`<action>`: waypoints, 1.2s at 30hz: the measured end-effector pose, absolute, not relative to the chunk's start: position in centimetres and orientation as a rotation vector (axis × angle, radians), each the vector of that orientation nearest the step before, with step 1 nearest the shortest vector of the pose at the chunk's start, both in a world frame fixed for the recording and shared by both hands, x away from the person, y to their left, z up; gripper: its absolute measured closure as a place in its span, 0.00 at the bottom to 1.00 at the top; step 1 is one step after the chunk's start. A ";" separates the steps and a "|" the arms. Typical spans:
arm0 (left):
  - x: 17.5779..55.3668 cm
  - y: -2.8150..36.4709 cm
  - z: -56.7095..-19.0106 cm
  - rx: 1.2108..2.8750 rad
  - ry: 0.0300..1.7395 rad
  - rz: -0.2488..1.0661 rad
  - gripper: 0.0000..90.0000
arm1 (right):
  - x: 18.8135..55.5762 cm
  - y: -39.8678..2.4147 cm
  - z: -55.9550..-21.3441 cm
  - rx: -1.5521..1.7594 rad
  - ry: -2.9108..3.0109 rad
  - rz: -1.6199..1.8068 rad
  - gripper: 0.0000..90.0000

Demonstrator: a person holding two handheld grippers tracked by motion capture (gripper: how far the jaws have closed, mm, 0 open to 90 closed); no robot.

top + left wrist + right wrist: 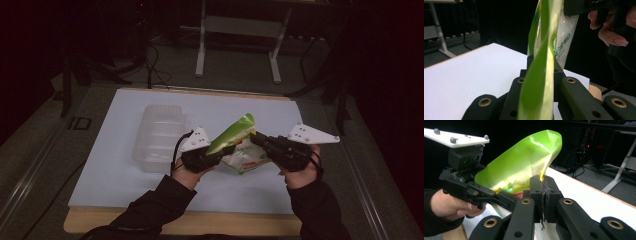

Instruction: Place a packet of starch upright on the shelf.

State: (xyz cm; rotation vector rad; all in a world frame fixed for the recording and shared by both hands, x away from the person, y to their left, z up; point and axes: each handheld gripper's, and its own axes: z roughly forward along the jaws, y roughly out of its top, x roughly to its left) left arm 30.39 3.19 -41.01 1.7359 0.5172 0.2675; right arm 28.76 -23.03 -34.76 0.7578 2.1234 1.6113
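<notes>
Above the white-covered worktop (pixel 125 165), with a clear plastic container (pixel 157 137) lying just to its left, a green snack bag (pixel 235 137) hung in the air, its lower-left edge clamped in the left hand-held gripper (pixel 222 151) and its right edge pinched by the right hand-held gripper (pixel 254 137).

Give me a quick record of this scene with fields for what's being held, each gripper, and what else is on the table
held item: green and white snack bag, lifted above the table between the two grippers
left gripper: shut on the bag's green edge
right gripper: shut on the bag's other edge
bag state: top corner raised, printed side facing down toward the sheet
other item: clear plastic container, on the white sheet to the left of the bag, untouched
surface: white sheet on a wooden tabletop
</notes>
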 end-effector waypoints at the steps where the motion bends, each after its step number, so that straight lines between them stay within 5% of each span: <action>1: 30.4 3.2 -40.8 1.745 0.509 0.270 0.94 | 28.7 -23.1 -34.7 0.750 2.116 1.612 0.97; 14: 30.7 4.1 -37.7 1.816 0.415 0.300 0.95 | 28.2 -23.9 -34.2 0.704 2.061 1.669 0.93; 21: 30.7 5.2 -36.6 1.805 0.426 0.313 0.95 | 27.2 -25.5 -34.5 0.703 1.971 1.739 0.56; 28: 31.8 7.3 -34.5 1.805 0.397 0.350 0.95 | 26.9 -27.2 -37.0 0.834 1.961 1.689 0.47; 32: 33.0 8.9 -33.4 1.795 0.309 0.375 0.95 | 27.0 -28.2 -38.2 0.890 1.945 1.719 0.23; 36: 34.1 10.5 -32.3 1.812 0.269 0.388 0.95 | 27.0 -28.7 -39.7 0.902 1.957 1.710 0.16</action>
